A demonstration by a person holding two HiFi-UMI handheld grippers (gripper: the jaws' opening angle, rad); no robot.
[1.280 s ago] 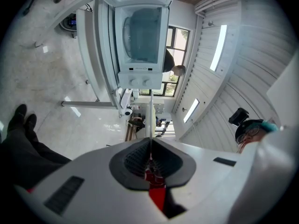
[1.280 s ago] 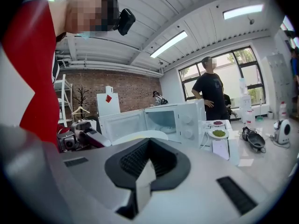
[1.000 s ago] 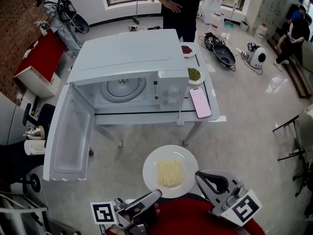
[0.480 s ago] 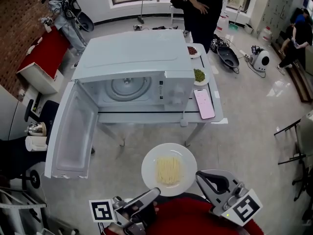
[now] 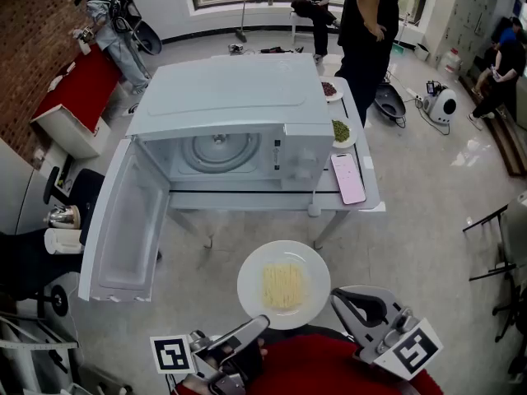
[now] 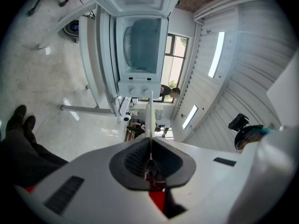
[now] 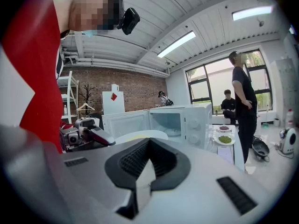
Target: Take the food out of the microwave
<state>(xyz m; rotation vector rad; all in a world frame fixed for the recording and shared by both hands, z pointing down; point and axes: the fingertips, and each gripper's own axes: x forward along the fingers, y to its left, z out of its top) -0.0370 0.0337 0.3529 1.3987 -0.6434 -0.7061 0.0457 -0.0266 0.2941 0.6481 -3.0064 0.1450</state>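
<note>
The left gripper (image 5: 258,325) is clamping the near-left rim of a round white plate (image 5: 252,291). Its jaws are closing on the thin edge, which is running straight out of them in the left gripper view. The plate is carrying a heap of pale yellow noodles (image 5: 283,285) and is hanging level over the floor, near the person and well apart from the white microwave (image 5: 222,97).

The right gripper (image 5: 336,296) is sitting just beside the plate's near-right rim. Its jaws are pressing together with nothing between them, and the plate is showing just beyond their tips in the right gripper view.

The microwave is standing on a white table (image 5: 366,197) on the far side, its door (image 5: 123,220) swinging wide open to the left. The glass turntable (image 5: 220,151) inside is lying bare.

On the table to the right of the microwave, a pink phone (image 5: 347,178) is lying flat. Farther back are a small dish of green food (image 5: 340,130) and a small dish of dark red food (image 5: 330,89).

A person in black clothes (image 5: 372,23) is standing at the table's far right corner.
</note>
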